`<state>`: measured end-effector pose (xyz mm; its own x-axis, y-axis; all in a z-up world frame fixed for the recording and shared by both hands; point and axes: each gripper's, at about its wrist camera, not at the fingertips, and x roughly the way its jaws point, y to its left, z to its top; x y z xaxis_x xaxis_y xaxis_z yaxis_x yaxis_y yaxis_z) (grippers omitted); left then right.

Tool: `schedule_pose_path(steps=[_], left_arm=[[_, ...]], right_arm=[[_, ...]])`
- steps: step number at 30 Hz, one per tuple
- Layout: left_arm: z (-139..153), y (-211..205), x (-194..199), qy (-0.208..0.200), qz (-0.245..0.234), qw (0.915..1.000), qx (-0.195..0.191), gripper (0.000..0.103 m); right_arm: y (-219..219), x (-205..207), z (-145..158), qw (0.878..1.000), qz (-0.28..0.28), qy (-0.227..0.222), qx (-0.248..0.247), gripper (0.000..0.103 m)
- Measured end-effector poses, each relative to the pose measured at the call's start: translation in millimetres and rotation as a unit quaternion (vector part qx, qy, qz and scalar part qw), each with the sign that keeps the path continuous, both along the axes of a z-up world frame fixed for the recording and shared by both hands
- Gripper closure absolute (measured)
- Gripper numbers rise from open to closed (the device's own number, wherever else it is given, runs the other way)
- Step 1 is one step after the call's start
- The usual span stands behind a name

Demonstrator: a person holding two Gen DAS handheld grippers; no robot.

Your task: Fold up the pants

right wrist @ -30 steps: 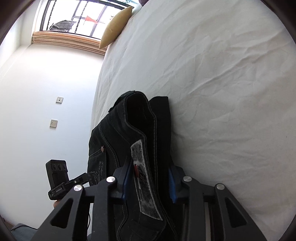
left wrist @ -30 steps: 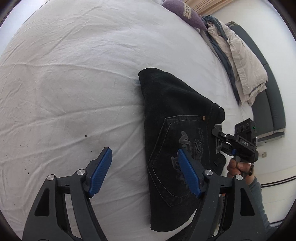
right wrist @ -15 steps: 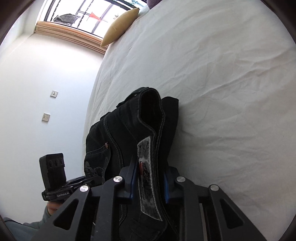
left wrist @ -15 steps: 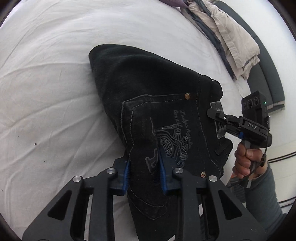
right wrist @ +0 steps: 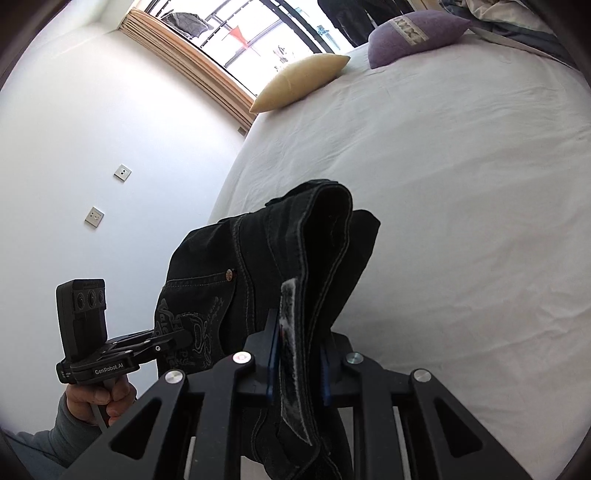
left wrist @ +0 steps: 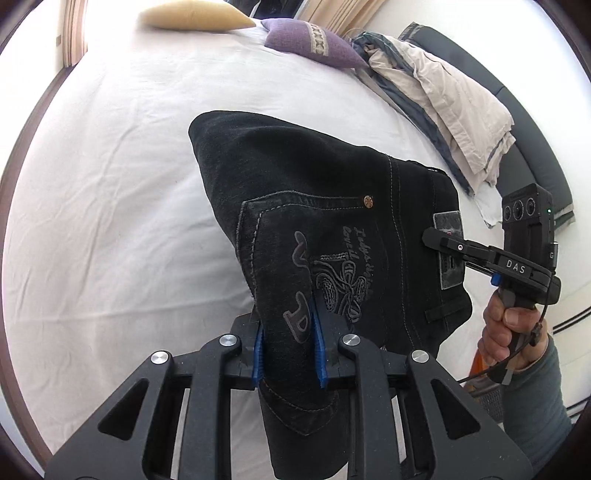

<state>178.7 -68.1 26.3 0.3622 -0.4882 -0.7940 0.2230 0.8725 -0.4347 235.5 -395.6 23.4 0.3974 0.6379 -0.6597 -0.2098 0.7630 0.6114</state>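
The black jeans point(left wrist: 314, 206), folded, are held up off the white bed point(left wrist: 110, 192). My left gripper point(left wrist: 288, 343) is shut on the pocket side of the jeans, its blue pads pinching the fabric. My right gripper point(right wrist: 297, 363) is shut on the waistband with the grey label point(right wrist: 291, 332). The right gripper also shows in the left wrist view point(left wrist: 436, 238) at the label. The left gripper shows in the right wrist view point(right wrist: 181, 338) on the embroidered pocket. The jeans' far end point(right wrist: 362, 229) hangs close to the sheet.
A yellow pillow point(left wrist: 195, 18) and a purple cushion point(left wrist: 310, 40) lie at the bed's head. A pile of beige and grey clothes point(left wrist: 443, 96) lies along the right edge, beside a dark sofa point(left wrist: 532, 122). A white wall with switches point(right wrist: 122, 171) is at the left.
My left gripper went from open above the bed to shut on the jeans' pocket side. Both grippers have lifted the folded jeans off the sheet.
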Motion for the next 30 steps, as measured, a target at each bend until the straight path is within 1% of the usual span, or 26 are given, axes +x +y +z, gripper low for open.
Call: schedule_pose_path(steps=[3, 4, 5, 7, 8, 9, 10, 11, 12, 14, 15, 17, 19, 20, 22, 23, 25, 26, 27, 28, 29, 30], left_arm=[[-10, 14, 29, -0.002, 0.011, 0.9999, 0.010, 0.083], [-16, 18, 38, -0.001, 0.023, 0.9997, 0.007, 0.083], [-24, 21, 46, 0.000, 0.025, 0.9996, 0.008, 0.083], [-46, 31, 64, 0.015, 0.028, 0.9994, 0.012, 0.080], [-60, 36, 72, 0.026, 0.034, 0.9990, 0.011, 0.073], [-73, 41, 76, 0.033, 0.041, 0.9986, 0.008, 0.063], [-82, 45, 78, 0.031, 0.046, 0.9985, 0.004, 0.055], [-87, 48, 77, 0.021, 0.049, 0.9986, 0.001, 0.046], [-88, 51, 75, 0.010, 0.052, 0.9986, -0.001, 0.038], [-89, 55, 70, -0.003, 0.060, 0.9982, 0.008, 0.031], [-86, 57, 66, -0.007, 0.066, 0.9976, 0.017, 0.030], [-74, 60, 52, -0.027, 0.079, 0.9961, 0.030, 0.030], [-56, 62, 31, -0.066, 0.090, 0.9926, 0.047, 0.027], [-44, 63, 19, -0.088, 0.095, 0.9899, 0.058, 0.022], [-15, 59, -15, -0.146, 0.108, 0.9800, 0.082, 0.021], [1, 55, -33, -0.182, 0.113, 0.9724, 0.093, 0.021], [35, 40, -68, -0.244, 0.128, 0.9554, 0.106, 0.011], [53, 29, -88, -0.273, 0.136, 0.9458, 0.111, 0.005], [68, 27, -109, -0.305, 0.144, 0.9346, 0.112, 0.004], [83, 23, -128, -0.336, 0.153, 0.9219, 0.118, 0.002], [98, 17, -146, -0.364, 0.160, 0.9084, 0.131, 0.000], [111, 12, -162, -0.384, 0.167, 0.8953, 0.152, 0.000]], right_arm=[[17, 40, -17, 1.000, -0.005, 0.016, -0.005, 0.084], [22, 50, -25, 1.000, -0.007, 0.020, -0.010, 0.084], [26, 58, -32, 1.000, -0.010, 0.025, -0.013, 0.084], [29, 72, -53, 0.999, -0.022, 0.046, -0.011, 0.084], [27, 76, -66, 0.998, -0.033, 0.059, -0.014, 0.080], [25, 79, -78, 0.996, -0.046, 0.069, -0.024, 0.074], [22, 79, -88, 0.995, -0.055, 0.075, -0.028, 0.059], [21, 74, -94, 0.996, -0.059, 0.066, -0.009, 0.057], [16, 69, -96, 0.996, -0.064, 0.053, 0.011, 0.057], [8, 59, -95, 0.996, -0.073, 0.042, 0.030, 0.048], [4, 52, -92, 0.995, -0.081, 0.040, 0.032, 0.045], [-9, 38, -84, 0.993, -0.107, 0.032, 0.028, 0.037], [-25, 19, -69, 0.991, -0.133, 0.016, 0.007, 0.036], [-28, 7, -60, 0.990, -0.142, 0.005, -0.007, 0.036], [-32, -21, -38, 0.987, -0.151, -0.028, -0.046, 0.036], [-32, -37, -26, 0.985, -0.153, -0.049, -0.067, 0.036], [-26, -71, 5, 0.976, -0.162, -0.103, -0.098, 0.035], [-21, -88, 21, 0.970, -0.171, -0.131, -0.111, 0.030], [-16, -105, 38, 0.962, -0.181, -0.160, -0.127, 0.026], [-12, -124, 56, 0.950, -0.196, -0.193, -0.146, 0.018], [-7, -143, 76, 0.936, -0.212, -0.230, -0.161, 0.007], [-2, -162, 94, 0.921, -0.226, -0.269, -0.169, 0.001]])
